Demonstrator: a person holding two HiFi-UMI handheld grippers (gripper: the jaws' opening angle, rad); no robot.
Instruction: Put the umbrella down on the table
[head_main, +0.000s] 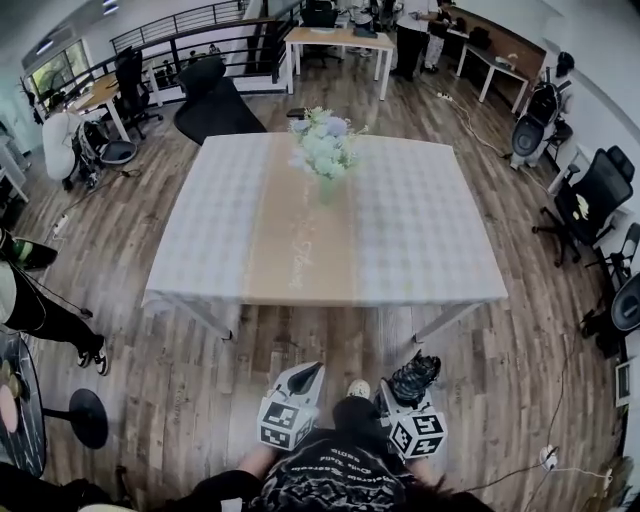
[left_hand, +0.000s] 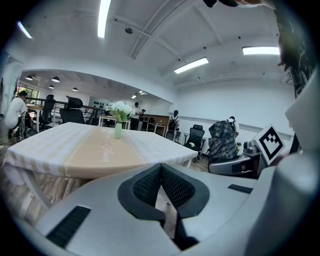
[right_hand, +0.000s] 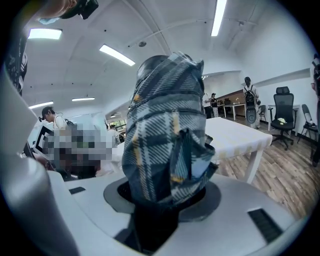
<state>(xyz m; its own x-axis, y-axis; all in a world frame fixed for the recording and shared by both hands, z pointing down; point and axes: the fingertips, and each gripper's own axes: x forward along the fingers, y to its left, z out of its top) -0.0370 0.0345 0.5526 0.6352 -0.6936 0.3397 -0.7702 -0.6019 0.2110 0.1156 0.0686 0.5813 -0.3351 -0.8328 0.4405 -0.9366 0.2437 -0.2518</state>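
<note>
A folded umbrella (right_hand: 167, 135) in dark plaid fabric stands up between the jaws of my right gripper (right_hand: 162, 192), which is shut on it. The head view shows that umbrella (head_main: 414, 378) low in the frame, over the wooden floor short of the table's near edge. My left gripper (head_main: 305, 380) hangs beside it, shut, with nothing between its fingertips; the left gripper view shows its pads (left_hand: 150, 182) meeting at the tip. Ahead stands the table (head_main: 420, 250) with a checked cloth and a beige runner. From the left gripper view the umbrella (left_hand: 222, 142) appears at the right.
A vase of pale flowers (head_main: 322, 150) stands at the table's far middle. Office chairs (head_main: 590, 195) line the right side, another chair (head_main: 210, 100) sits behind the table. A black stool base (head_main: 88, 418) and a person's legs (head_main: 50, 325) are at the left. A cable (head_main: 530, 470) crosses the floor.
</note>
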